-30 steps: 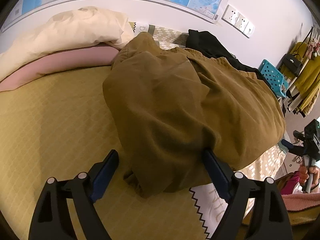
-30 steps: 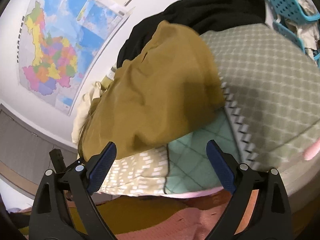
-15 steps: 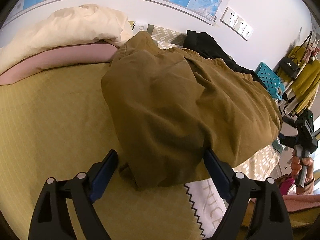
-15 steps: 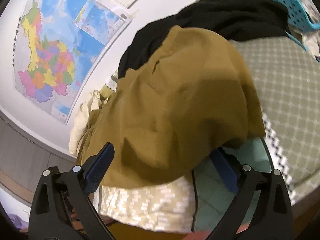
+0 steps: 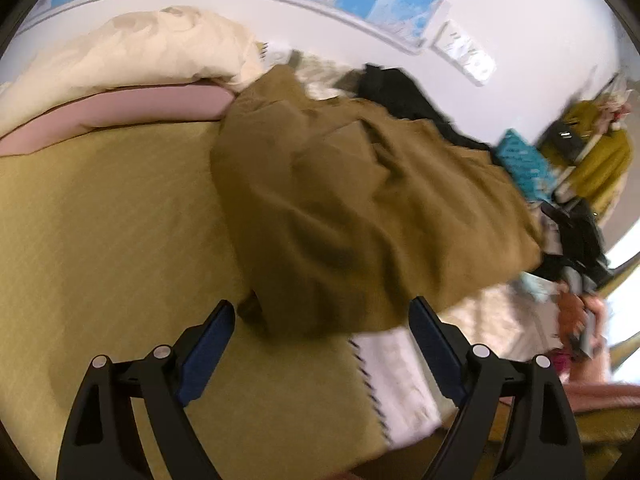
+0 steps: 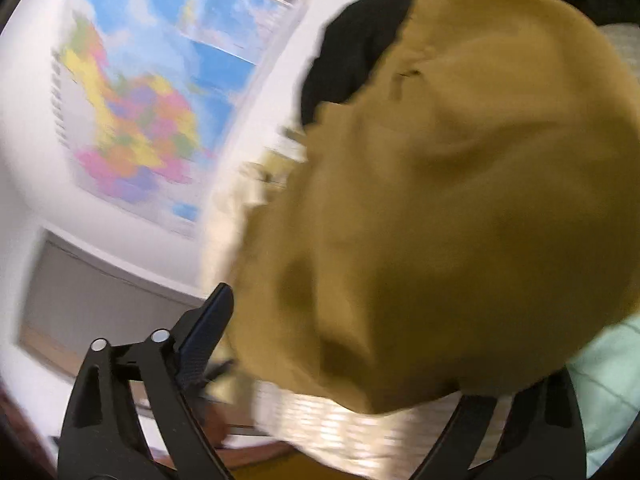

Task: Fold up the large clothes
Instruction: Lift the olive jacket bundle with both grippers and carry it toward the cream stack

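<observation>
A large olive-brown garment point(image 5: 360, 208) lies crumpled on the bed; it also fills the right wrist view point(image 6: 460, 220). My left gripper point(image 5: 322, 332) is open, its fingers apart just in front of the garment's near hem. My right gripper point(image 6: 340, 344) is open, close against the garment's edge; the cloth hides its right fingertip. A black garment point(image 5: 400, 96) lies behind the brown one, also seen in the right wrist view point(image 6: 360, 40).
The bed has a mustard cover point(image 5: 100, 240). A cream duvet point(image 5: 132, 48) and pink pillow point(image 5: 120, 112) lie at its head. A patterned blanket point(image 5: 400, 380) hangs at the near right edge. A teal basket point(image 5: 520, 160) and hanging clothes point(image 5: 600, 160) stand at right.
My right gripper has moved fast toward the brown garment, which now fills its view and covers its right finger. My left gripper has pulled back slightly from the hem.
</observation>
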Demonstrator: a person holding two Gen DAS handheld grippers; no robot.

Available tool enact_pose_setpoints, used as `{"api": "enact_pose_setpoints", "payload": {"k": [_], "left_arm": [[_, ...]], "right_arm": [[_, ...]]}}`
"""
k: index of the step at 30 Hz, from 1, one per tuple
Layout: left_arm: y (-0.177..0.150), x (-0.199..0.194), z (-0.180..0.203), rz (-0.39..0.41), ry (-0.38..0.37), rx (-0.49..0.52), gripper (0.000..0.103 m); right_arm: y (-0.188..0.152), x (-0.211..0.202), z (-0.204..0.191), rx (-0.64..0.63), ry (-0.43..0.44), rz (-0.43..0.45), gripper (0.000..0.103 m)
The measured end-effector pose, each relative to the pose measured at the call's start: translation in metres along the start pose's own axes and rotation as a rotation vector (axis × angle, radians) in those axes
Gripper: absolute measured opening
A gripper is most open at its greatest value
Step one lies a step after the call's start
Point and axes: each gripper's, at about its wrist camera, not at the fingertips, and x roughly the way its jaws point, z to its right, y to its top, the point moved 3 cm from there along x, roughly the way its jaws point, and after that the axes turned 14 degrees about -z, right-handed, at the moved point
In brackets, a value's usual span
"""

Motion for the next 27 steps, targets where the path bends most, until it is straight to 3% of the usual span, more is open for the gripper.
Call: {"api": "enact_pose_setpoints", "payload": {"k": [1, 2, 4, 6, 7, 12, 14, 17, 19, 22, 27], "left_arm": [[-0.004, -0.005, 0.002, -0.002, -0.045, 0.016, 0.085], [-0.008, -0.010, 0.006, 0.000, -0.075, 0.035, 0.085], [-0.012, -0.011, 0.015, -0.001, -0.072, 0.072, 0.085], [-0.015, -0.005, 0.026, -0.019, -0.080, 0.109, 0.085], [-0.015, 0.001, 0.031, -0.033, -0.097, 0.118, 0.085], [-0.013, 0.029, 0.053, -0.113, -0.191, 0.156, 0.085], [-0.010, 0.038, 0.063, -0.145, -0.267, 0.177, 0.085], [-0.010, 0.050, 0.076, -0.190, -0.363, 0.197, 0.085], [-0.003, 0.059, 0.083, -0.197, -0.415, 0.189, 0.085], [0.015, 0.075, 0.085, -0.187, -0.554, 0.108, 0.085], [0.033, 0.073, 0.056, -0.023, -0.565, -0.051, 0.085]], "right_arm": [[0.001, -0.001, -0.003, 0.002, 0.011, 0.008, 0.091], [0.002, 0.003, -0.006, -0.002, 0.001, 0.003, 0.099], [-0.004, 0.026, -0.002, 0.043, -0.009, -0.100, 0.098], [-0.016, 0.044, -0.017, -0.041, -0.118, -0.178, 0.098], [-0.021, 0.053, -0.023, -0.054, -0.092, -0.214, 0.098], [-0.032, 0.083, -0.036, -0.094, -0.138, -0.251, 0.098], [-0.027, 0.082, -0.042, -0.099, -0.100, -0.237, 0.094], [-0.010, 0.061, -0.050, -0.061, 0.106, -0.171, 0.077], [-0.003, 0.052, -0.055, -0.048, 0.191, -0.154, 0.076], [0.004, 0.052, -0.062, -0.069, 0.186, -0.149, 0.076], [0.002, 0.052, -0.060, -0.064, 0.191, -0.154, 0.075]]}}
